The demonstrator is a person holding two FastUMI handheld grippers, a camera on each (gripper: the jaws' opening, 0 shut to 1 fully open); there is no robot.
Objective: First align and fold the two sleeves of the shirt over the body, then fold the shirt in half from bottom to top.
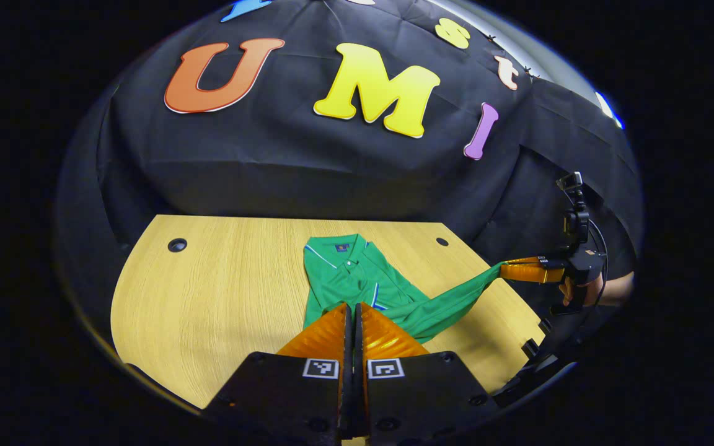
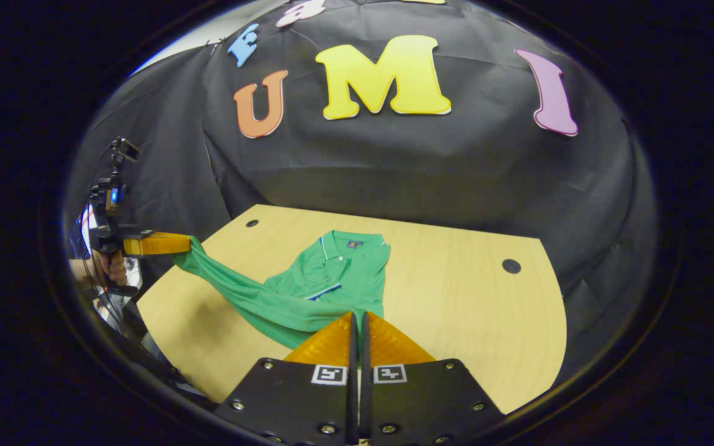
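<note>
Your left gripper (image 1: 352, 308) and right gripper (image 2: 357, 316) each clamp the shirt (image 1: 344, 272), stretching it between them. A hole (image 1: 177, 244) sits in the table (image 1: 220, 297) beyond.

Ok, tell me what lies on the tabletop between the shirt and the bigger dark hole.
Nothing lies there. In the right gripper view, the table is bare wood from the shirt across to the hole.

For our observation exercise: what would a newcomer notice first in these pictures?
A green shirt lies on the wooden table, collar toward the wall. In the right gripper view, the left gripper holds a stretch of it taut, out past the table's edge.
</note>
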